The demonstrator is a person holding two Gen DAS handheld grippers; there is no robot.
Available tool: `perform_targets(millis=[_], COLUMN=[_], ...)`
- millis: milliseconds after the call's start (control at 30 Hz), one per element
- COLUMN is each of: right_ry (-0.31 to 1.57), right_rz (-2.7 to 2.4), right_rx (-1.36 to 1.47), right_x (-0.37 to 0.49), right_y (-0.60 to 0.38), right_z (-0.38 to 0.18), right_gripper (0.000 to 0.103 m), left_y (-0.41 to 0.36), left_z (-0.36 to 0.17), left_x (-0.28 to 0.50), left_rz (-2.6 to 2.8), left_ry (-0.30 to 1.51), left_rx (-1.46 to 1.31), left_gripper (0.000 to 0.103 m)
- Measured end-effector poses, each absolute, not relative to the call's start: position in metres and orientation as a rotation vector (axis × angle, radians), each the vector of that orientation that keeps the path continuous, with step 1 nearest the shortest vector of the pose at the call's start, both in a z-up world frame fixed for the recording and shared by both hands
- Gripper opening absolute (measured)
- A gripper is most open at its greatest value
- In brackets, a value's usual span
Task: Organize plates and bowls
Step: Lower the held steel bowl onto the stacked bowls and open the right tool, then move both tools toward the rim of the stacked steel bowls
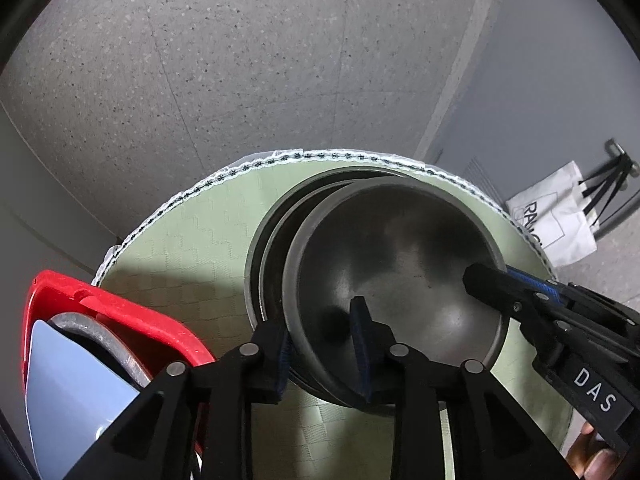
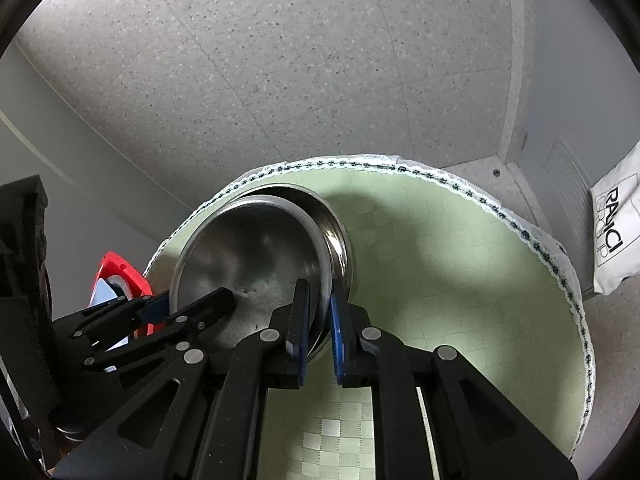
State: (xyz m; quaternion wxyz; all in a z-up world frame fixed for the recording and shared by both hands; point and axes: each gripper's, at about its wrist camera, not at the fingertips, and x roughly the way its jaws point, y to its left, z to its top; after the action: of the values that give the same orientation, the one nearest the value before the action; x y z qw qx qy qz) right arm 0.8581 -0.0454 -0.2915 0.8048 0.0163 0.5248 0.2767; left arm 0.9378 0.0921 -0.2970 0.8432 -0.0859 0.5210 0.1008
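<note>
A steel bowl point(image 1: 396, 264) sits tilted in a stack of steel dishes point(image 1: 268, 240) on a round green-clothed table point(image 1: 180, 260). My left gripper point(image 1: 324, 344) straddles the bowl's near rim, one finger inside and one outside, with a gap to the outer pad. My right gripper point(image 2: 319, 320) clamps the bowl's point(image 2: 248, 264) right rim between its blue pads and also shows in the left wrist view point(image 1: 496, 284). The lower dish point(image 2: 340, 236) peeks out behind the bowl.
A red dish rack point(image 1: 112, 312) holding a pale plate point(image 1: 68, 384) stands at the table's left edge. A white paper bag point(image 1: 556, 216) sits on the floor to the right. The table's scalloped edge point(image 2: 560, 264) curves round the far side.
</note>
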Motion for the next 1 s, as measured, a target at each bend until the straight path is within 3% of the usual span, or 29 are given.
perform_targets(millis=[100,233,367,467,767,833,1000], right_ry=[1.126,1.118,1.111,1.095,1.023,1.008,0.978], right_rz=[0.599,0.591,0.591,0.587,0.586,0.578,0.537], right_rx=[0.055,0.06,0.098,0.122,0.156,0.165,0.2], right_x=[0.857,0.854,0.85,0.845,0.814,0.808,0.789], right_y=[-0.047,-0.049,-0.06,-0.07,-0.102,-0.108,-0.122], right_z=[-0.29,-0.286,-0.279,-0.271,-0.235,-0.228,-0.212], right_gripper=[0.016,0.037,0.037,0.043,0.059,0.071,0.076], left_y=[0.089,0.086,0.084,0.083,0.082,0.085,0.09], left_z=[-0.296,-0.289,-0.282,-0.272,-0.228,-0.218,-0.192], left_x=[0.939,0.936,0.931,0.924,0.889,0.88,0.868], left_rz=[0.206,0.193,0.175,0.177,0.145,0.137,0.093], left_ry=[1.101,1.094,1.092,1.074,1.019,1.011,0.999], left_rx=[-0.167,-0.16,-0.181,-0.183,-0.213,-0.223,-0.208], left_gripper=[0.035,0.046,0.06,0.068,0.076,0.078,0.085])
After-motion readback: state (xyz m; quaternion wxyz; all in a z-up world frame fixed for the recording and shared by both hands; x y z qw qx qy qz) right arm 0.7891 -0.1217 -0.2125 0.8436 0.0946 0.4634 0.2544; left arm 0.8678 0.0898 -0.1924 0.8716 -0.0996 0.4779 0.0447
